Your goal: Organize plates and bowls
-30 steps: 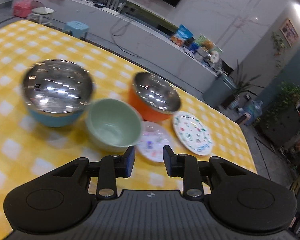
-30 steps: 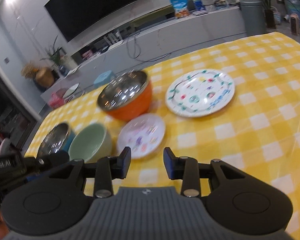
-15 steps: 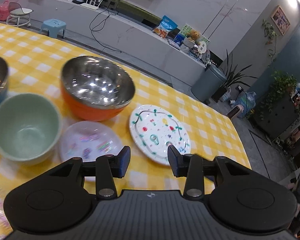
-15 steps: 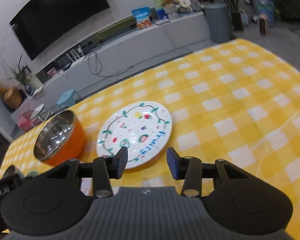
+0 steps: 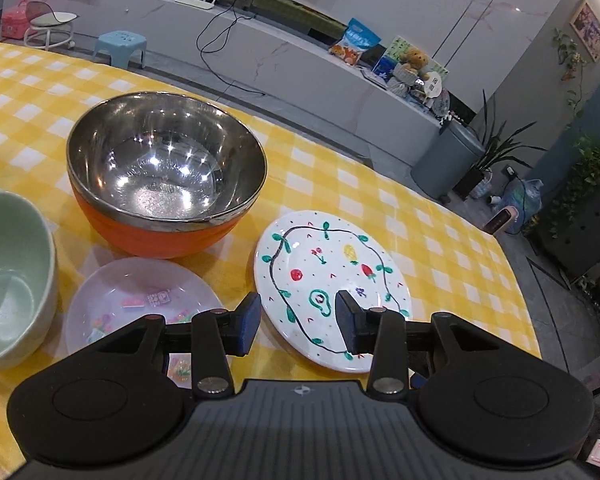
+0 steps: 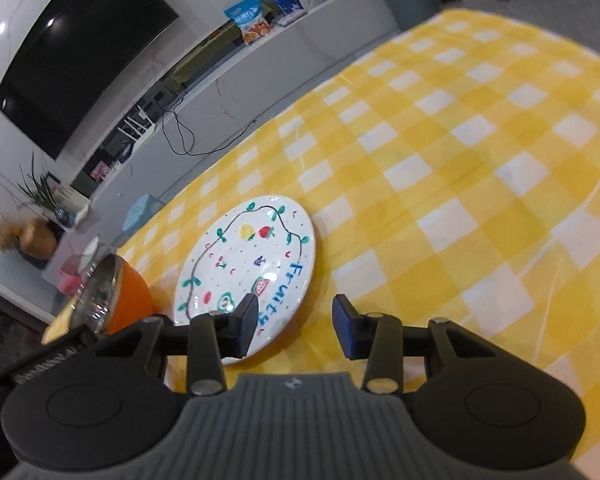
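Both claws stand with their jaws apart and nothing between them: the left claw (image 5: pixel 297 324) hovers over the near edge of the fruit plate (image 5: pixel 332 288), and the right claw (image 6: pixel 295 325) hangs low just beside that same plate (image 6: pixel 246 276), its left finger (image 6: pixel 246 322) in front of the plate's rim.

On the worktop (image 5: pixel 440 248), under a yellow-and-white checked cloth, two bowls and two plates show. Largest is one orange bowl (image 5: pixel 166 176) with a steel lining, upright and holding nothing; the right wrist view catches only its side (image 6: pixel 126 300). Next is the white fruit plate, flat on the cloth to the right of the orange bowl and just apart from it, painted with a vine, small fruits and blue lettering. One pale green bowl (image 5: pixel 10 276) sits at the left edge, cut off by the frame, nothing visible inside it. Smallest is one translucent plate (image 5: pixel 140 300) with small coloured pictures, between the green bowl and the fruit plate, just in front of the orange bowl.
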